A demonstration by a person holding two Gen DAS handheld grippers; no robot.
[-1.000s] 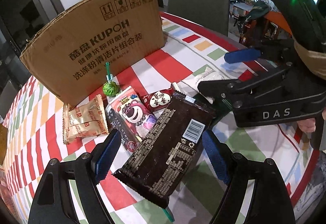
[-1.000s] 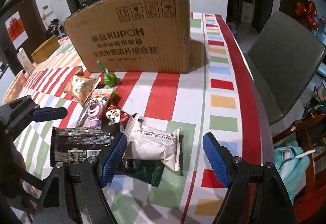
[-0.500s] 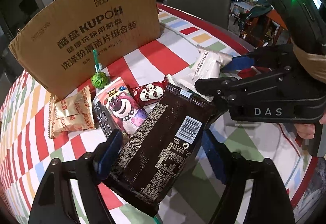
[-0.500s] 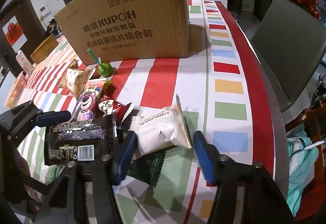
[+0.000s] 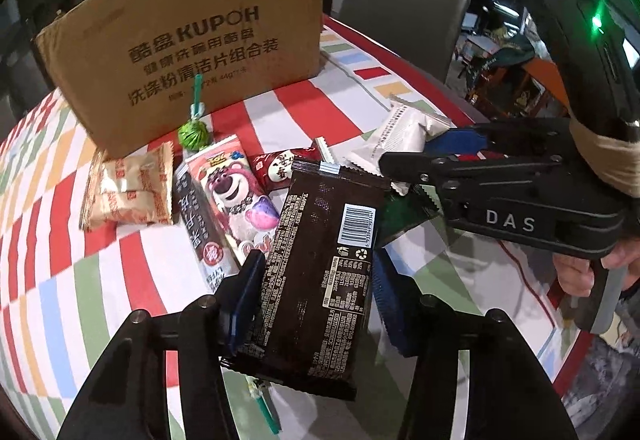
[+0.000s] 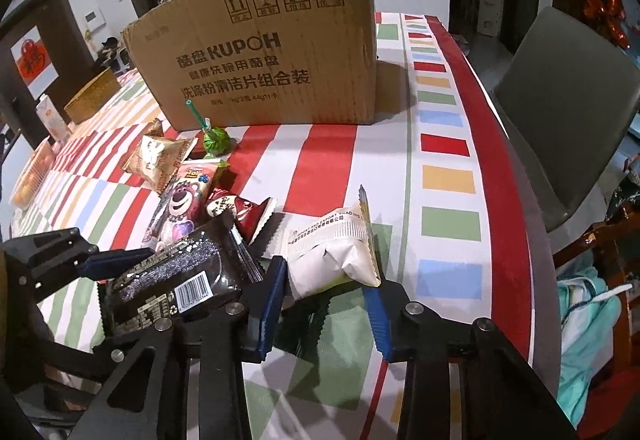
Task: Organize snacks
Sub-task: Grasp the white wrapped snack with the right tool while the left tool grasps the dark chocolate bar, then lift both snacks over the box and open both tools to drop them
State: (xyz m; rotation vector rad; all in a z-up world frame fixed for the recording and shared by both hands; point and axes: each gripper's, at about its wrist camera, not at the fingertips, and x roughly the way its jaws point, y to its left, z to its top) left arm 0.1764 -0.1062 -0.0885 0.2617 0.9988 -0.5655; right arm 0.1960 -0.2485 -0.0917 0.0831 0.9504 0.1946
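Note:
My left gripper [image 5: 316, 296] is shut on a dark brown snack packet [image 5: 320, 272] and holds it off the table; the packet also shows in the right wrist view [image 6: 180, 276]. My right gripper [image 6: 326, 300] is shut on a white snack packet [image 6: 336, 252], lifted and tilted; it shows in the left wrist view [image 5: 404, 132] too. A large cardboard box [image 6: 260, 68] stands behind. On the striped tablecloth lie a pink bear packet [image 6: 180, 200], a red packet [image 6: 236, 208], a tan biscuit packet [image 6: 160, 160] and a green lollipop [image 6: 216, 140].
A dark green packet [image 6: 308, 324] lies on the table under my right gripper. A grey chair [image 6: 568, 108] stands past the table's right edge. A small wicker box [image 6: 92, 100] sits far left. The table edge [image 6: 516, 200] curves close on the right.
Both grippers have closed on their packets. The white packet and the brown packet have come up off the table. Both views have drawn nearer the box.

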